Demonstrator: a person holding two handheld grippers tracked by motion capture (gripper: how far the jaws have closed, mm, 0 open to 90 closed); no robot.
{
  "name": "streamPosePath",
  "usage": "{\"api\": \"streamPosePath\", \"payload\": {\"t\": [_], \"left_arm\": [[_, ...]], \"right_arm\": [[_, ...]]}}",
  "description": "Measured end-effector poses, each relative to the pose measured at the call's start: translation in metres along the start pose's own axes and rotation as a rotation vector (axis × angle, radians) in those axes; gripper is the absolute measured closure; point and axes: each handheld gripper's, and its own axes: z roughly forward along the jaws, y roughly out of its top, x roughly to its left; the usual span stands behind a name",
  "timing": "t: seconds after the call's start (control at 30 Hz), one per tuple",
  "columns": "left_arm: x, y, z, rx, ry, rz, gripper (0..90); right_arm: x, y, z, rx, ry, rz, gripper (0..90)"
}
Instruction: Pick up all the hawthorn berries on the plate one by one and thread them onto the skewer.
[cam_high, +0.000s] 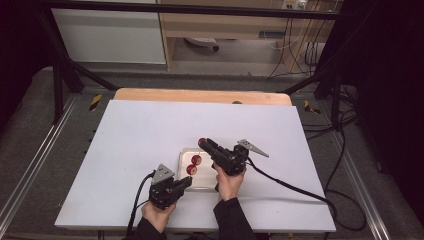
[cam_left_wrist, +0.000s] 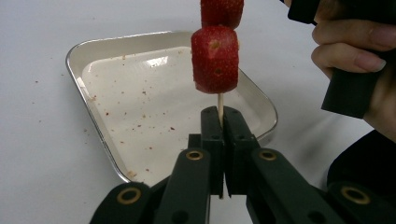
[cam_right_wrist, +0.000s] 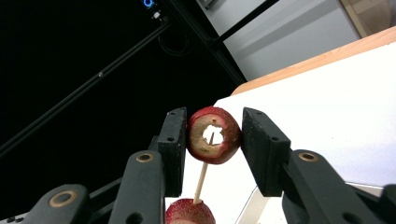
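- High view: both hand-held grippers over white desk (cam_high: 150, 140); tray (cam_high: 186, 155) between them.
- Left hand-held gripper (cam_left_wrist: 221, 122): jaws clamped on skewer (cam_left_wrist: 220, 106), strawberry (cam_left_wrist: 215, 59) above tray (cam_left_wrist: 107, 44).
- Right hand-held gripper (cam_right_wrist: 212, 140): jaws apart, flanking hollow strawberry (cam_right_wrist: 214, 135) at skewer tip.

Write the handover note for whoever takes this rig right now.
Left gripper: shut on the skewer, held upright over the steel tray.
Right gripper: jaws either side of the top strawberry at the skewer's tip, a gap showing at the right jaw; grip uncertain.
Two strawberries sit lower on the stick, the lowest strawberry just above the left jaws.
Tray holds only crumbs.
Whether the top berry goes on or comes off cannot be told.
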Motion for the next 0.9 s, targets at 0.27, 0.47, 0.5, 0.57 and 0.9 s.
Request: {"api": "streamPosePath", "payload": {"t": [0.27,0.47,0.5,0.57,0.9], "left_arm": [[0.0008,0.0037,0.0016,0.006,-0.001,-0.003,88.3],[-0.0008,0.0031,0.0042,0.015,0.004,0.006,88.3],[-0.0009,0.003,0.0042,0.015,0.006,0.009,88.3],[0.0001,0.0026,0.0031,0.009,0.012,0.015,88.4],[-0.0008,-0.0017,0.0009,0.006,0.013,0.032,88.6]], "right_arm": [[0.0011,-0.001,-0.0011,0.005,0.006,-0.007,61.9],[0.0014,-0.0029,-0.0014,0.012,0.004,-0.006,62.1],[0.0013,-0.003,-0.0013,0.012,0.003,-0.003,62.1],[0.0017,-0.0026,-0.0015,0.018,-0.003,0.009,62.1],[-0.0002,0.0023,-0.0005,0.022,-0.002,0.03,62.2]]}}
